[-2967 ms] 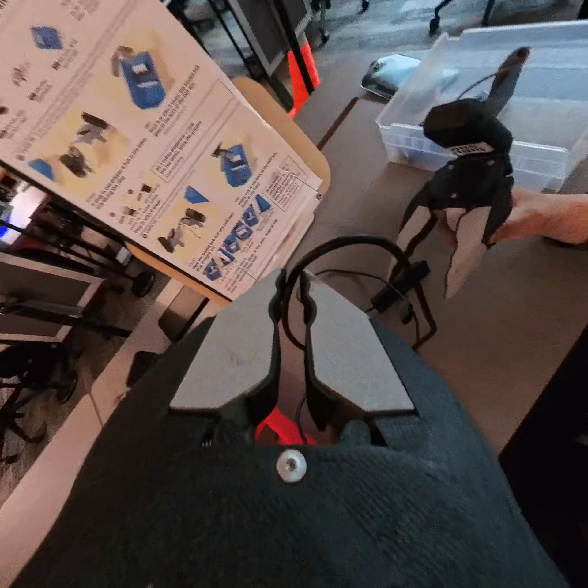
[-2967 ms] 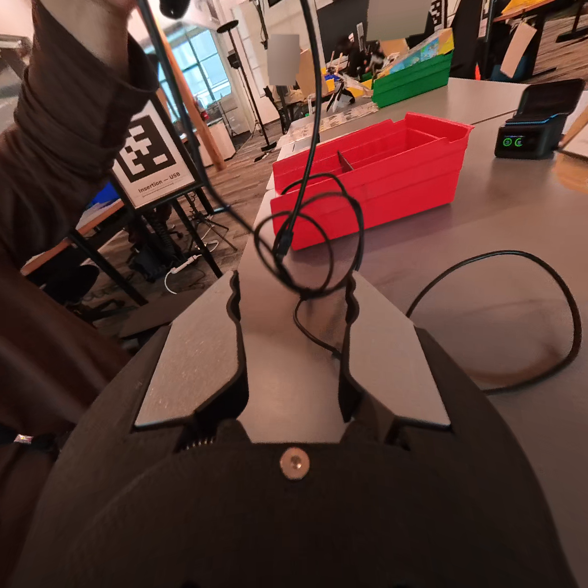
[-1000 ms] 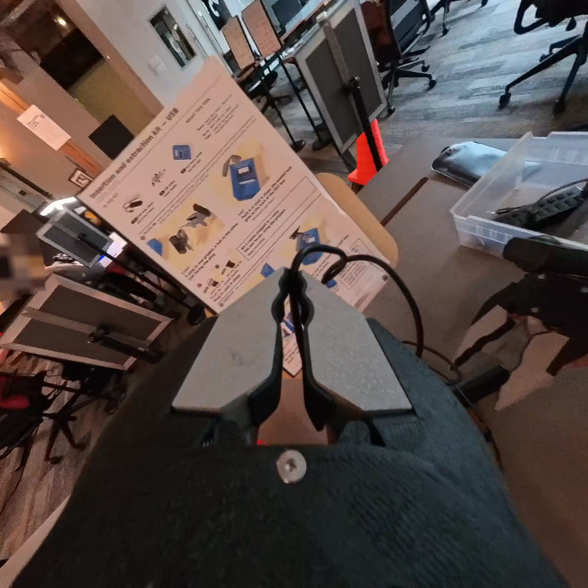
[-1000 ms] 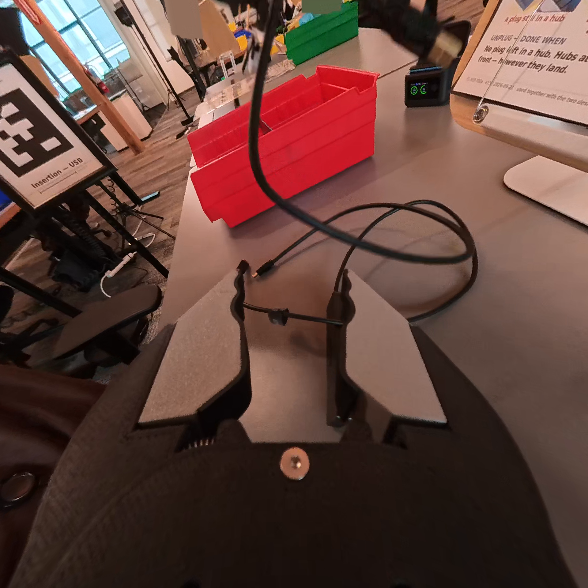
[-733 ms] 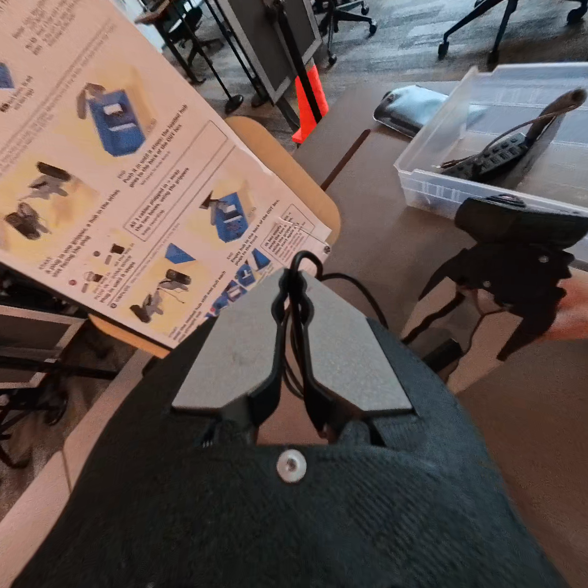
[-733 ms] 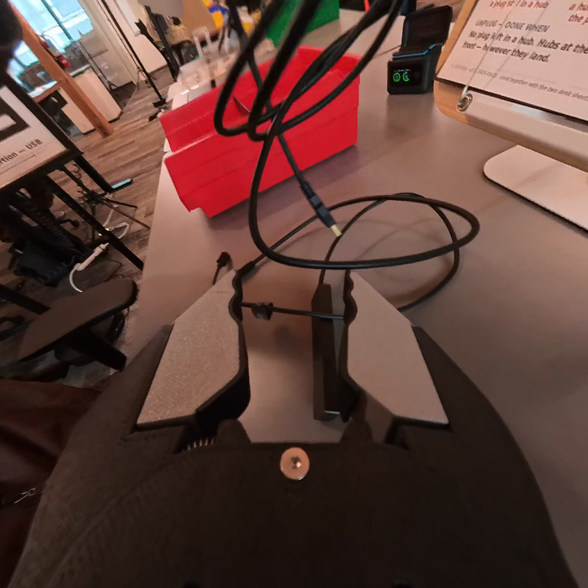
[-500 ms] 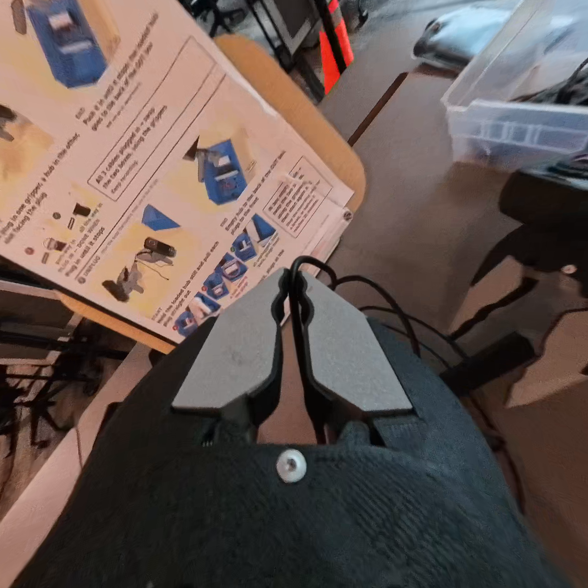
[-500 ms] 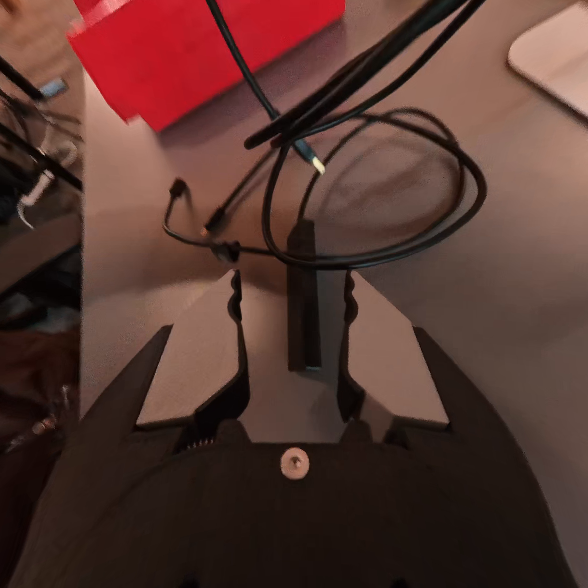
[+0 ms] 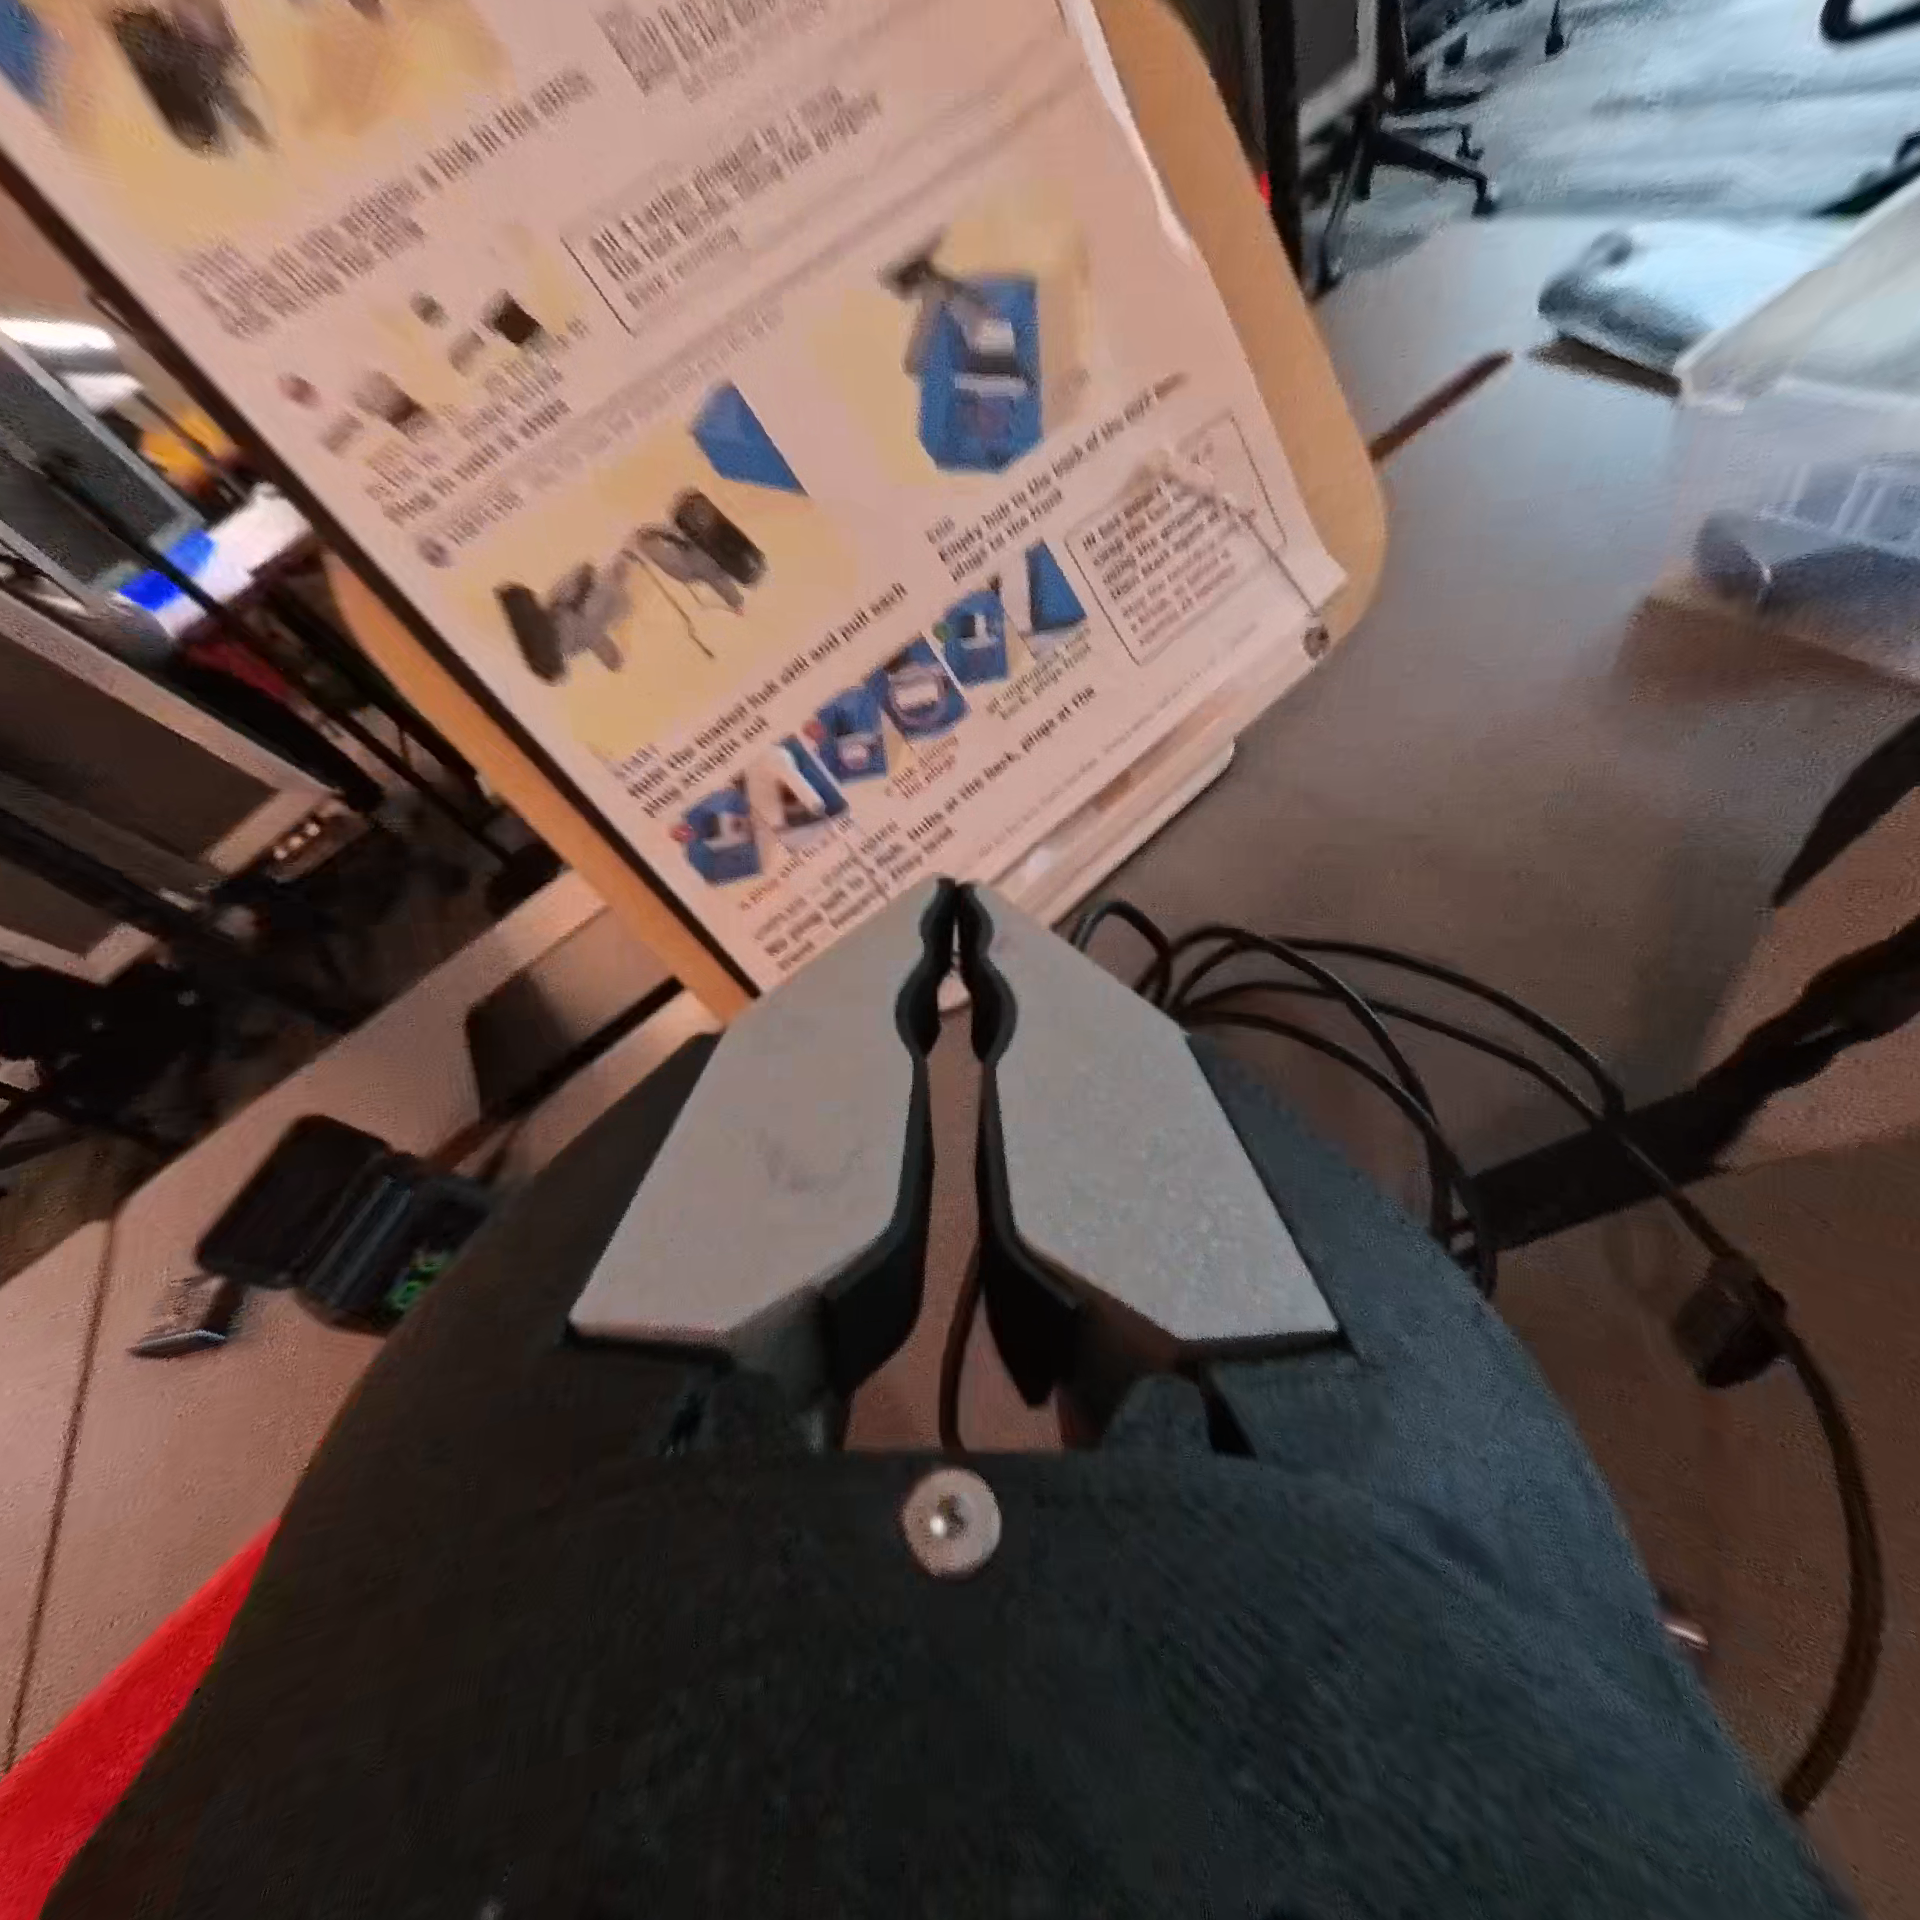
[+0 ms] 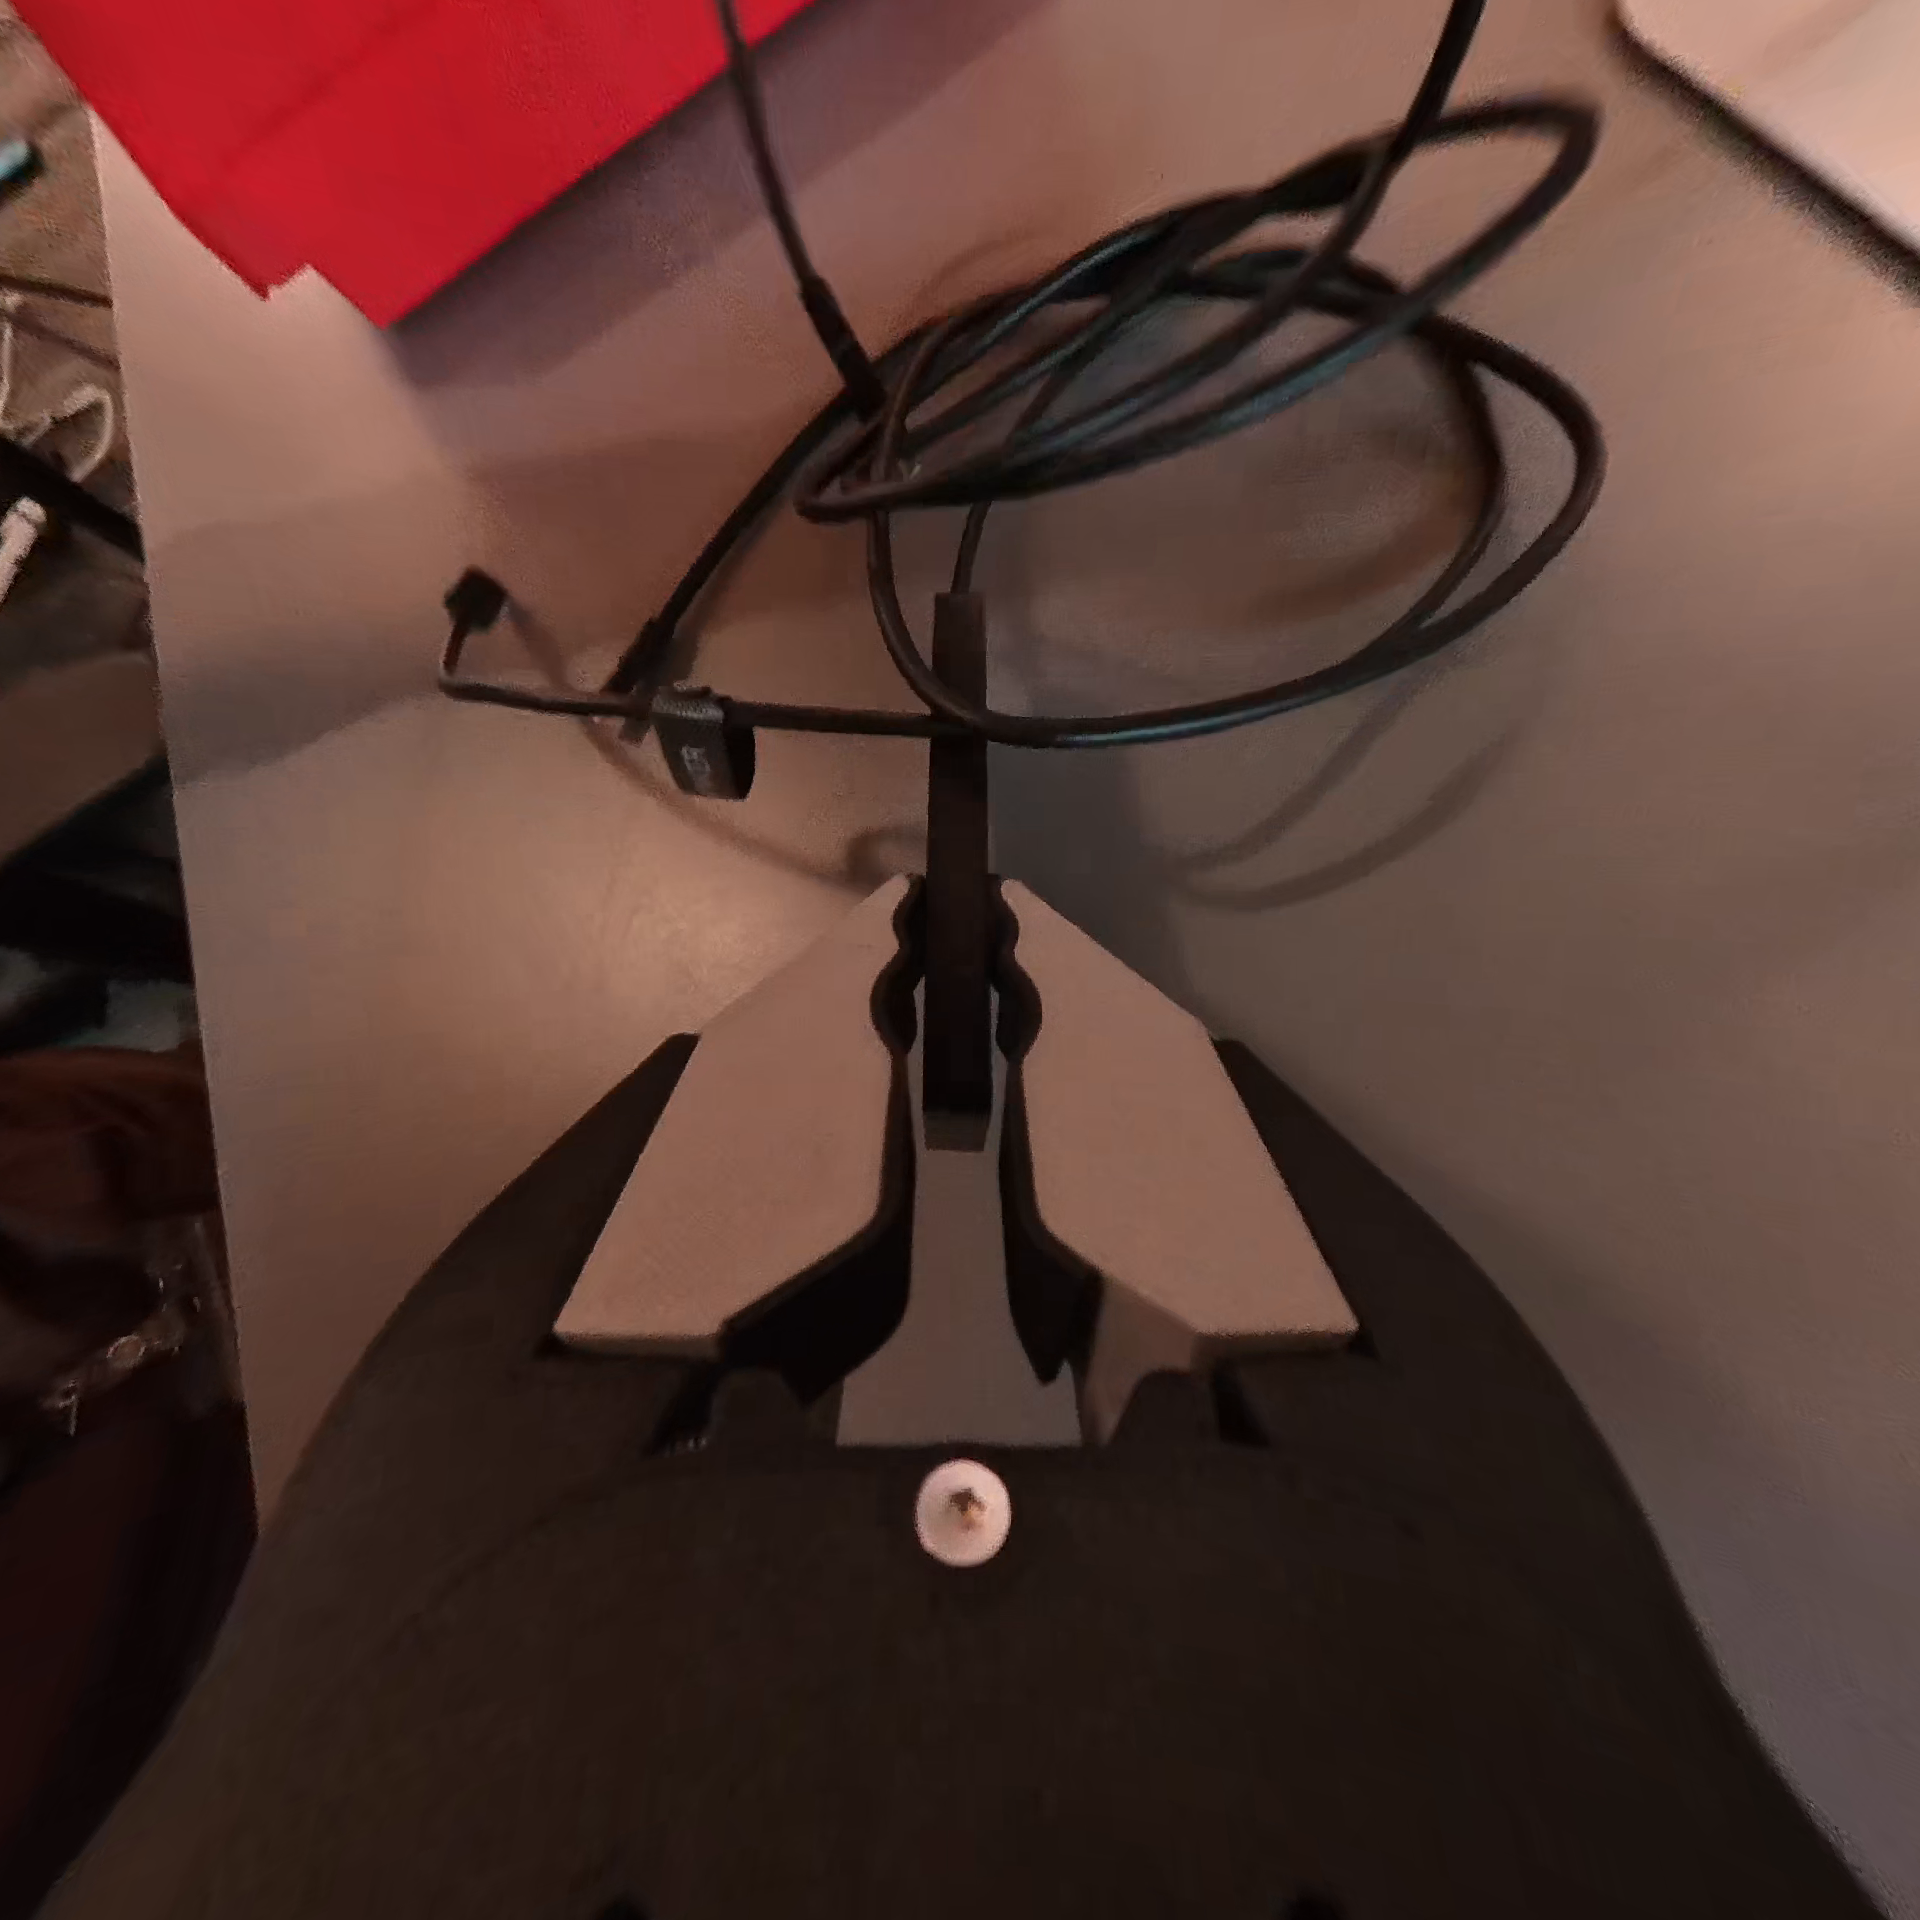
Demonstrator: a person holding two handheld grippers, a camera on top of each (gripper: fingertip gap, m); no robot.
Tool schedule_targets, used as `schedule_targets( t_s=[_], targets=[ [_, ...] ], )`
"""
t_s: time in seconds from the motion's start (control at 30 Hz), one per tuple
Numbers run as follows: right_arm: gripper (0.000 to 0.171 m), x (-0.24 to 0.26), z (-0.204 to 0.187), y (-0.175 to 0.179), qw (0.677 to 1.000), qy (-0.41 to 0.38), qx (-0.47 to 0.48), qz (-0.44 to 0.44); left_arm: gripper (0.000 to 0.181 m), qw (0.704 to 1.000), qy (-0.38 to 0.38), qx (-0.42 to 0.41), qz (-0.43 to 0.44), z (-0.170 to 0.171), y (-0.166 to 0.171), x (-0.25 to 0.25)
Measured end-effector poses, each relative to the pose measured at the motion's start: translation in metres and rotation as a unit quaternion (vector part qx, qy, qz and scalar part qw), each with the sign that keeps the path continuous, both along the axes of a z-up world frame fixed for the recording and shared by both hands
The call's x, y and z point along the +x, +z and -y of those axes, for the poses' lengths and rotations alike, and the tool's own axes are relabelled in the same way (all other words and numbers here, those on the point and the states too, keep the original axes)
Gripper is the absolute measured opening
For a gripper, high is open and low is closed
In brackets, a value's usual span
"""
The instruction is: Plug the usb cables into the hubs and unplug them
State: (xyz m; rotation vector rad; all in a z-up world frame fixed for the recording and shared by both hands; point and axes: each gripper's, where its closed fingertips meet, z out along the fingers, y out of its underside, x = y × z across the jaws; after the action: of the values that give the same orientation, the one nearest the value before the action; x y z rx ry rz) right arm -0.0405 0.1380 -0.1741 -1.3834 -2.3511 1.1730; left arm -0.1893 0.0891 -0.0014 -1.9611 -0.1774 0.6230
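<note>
While its jaws pinch a slim black USB hub (image 10: 954,940) lying on the grey table (image 10: 1558,935), right gripper (image 10: 954,894) angled down, looped black cables (image 10: 1351,395) draped across the hub, left gripper (image 9: 956,904) clenched, a thin cable (image 9: 951,1361) between its fingers, instruction sheet (image 9: 727,416) beyond.

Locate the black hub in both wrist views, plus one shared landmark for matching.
Left wrist view: right of centre, the dark bar lying across the cable coil; likely the hub.
Right wrist view: dead centre, hub clamped in the right gripper, running up-frame.
Shared landmark: the cable coil just beyond the hub; also the red bin, bottom left versus top left.
</note>
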Motion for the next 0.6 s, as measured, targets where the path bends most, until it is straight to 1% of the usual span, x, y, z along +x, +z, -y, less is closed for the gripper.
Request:
schedule_targets(
  t_s=[0.07, 0.17, 0.2, 0.23, 0.27, 0.3, 0.33, 0.4, 0.43, 0.47, 0.5, 0.57, 0.6],
  targets=[
    [0.007, -0.002, -0.004, 0.006, 1.0, -0.013, -0.008, -0.011, 0.0, 0.998, 0.005, 0.063, -0.019, 0.018, 0.056, 0.004],
    [0.007, -0.003, -0.006, 0.016, 0.999, -0.024, -0.032, -0.026, 0.0, 0.985, 0.006, 0.163, -0.054, 0.053, 0.153, 0.019],
    [0.007, -0.004, -0.006, 0.021, 0.998, -0.022, -0.035, -0.036, 0.0, 0.982, 0.003, 0.18, -0.065, 0.064, 0.177, 0.026],
    [0.007, -0.004, -0.006, 0.025, 0.998, -0.019, -0.035, -0.048, 0.0, 0.981, -0.005, 0.181, -0.068, 0.07, 0.193, 0.034],
    [0.007, -0.003, -0.004, 0.03, 0.997, -0.013, -0.035, -0.06, 0.0, 0.983, -0.014, 0.17, -0.061, 0.073, 0.199, 0.042],
    [0.007, -0.002, -0.002, 0.035, 0.997, -0.007, -0.04, -0.071, 0.0, 0.987, -0.027, 0.152, -0.042, 0.073, 0.196, 0.051],
    [0.007, -0.001, 0.0, 0.041, 0.996, -0.002, -0.046, -0.082, 0.0, 0.991, -0.045, 0.126, -0.012, 0.068, 0.186, 0.06],
    [0.007, 0.001, 0.002, 0.054, 0.992, 0.005, -0.065, -0.107, 0.0, 0.993, -0.083, 0.06, 0.053, 0.056, 0.144, 0.079],
    [0.007, 0.002, 0.003, 0.062, 0.989, 0.008, -0.075, -0.124, 0.0, 0.993, -0.092, 0.026, 0.073, 0.051, 0.121, 0.085],
    [0.007, 0.005, 0.004, 0.072, 0.986, 0.013, -0.088, -0.142, 0.013, 0.993, -0.089, -0.003, 0.08, 0.048, 0.097, 0.087],
    [0.007, 0.008, 0.005, 0.084, 0.981, 0.021, -0.102, -0.165, 0.032, 0.993, -0.081, -0.032, 0.083, 0.045, 0.071, 0.086],
    [0.007, 0.017, 0.005, 0.11, 0.967, 0.032, -0.127, -0.217, 0.039, 0.987, -0.087, -0.094, 0.095, 0.041, 0.018, 0.09],
    [0.007, 0.02, 0.003, 0.118, 0.962, 0.028, -0.136, -0.233, 0.042, 0.982, -0.102, -0.117, 0.111, 0.037, -0.008, 0.096]
  ],
)
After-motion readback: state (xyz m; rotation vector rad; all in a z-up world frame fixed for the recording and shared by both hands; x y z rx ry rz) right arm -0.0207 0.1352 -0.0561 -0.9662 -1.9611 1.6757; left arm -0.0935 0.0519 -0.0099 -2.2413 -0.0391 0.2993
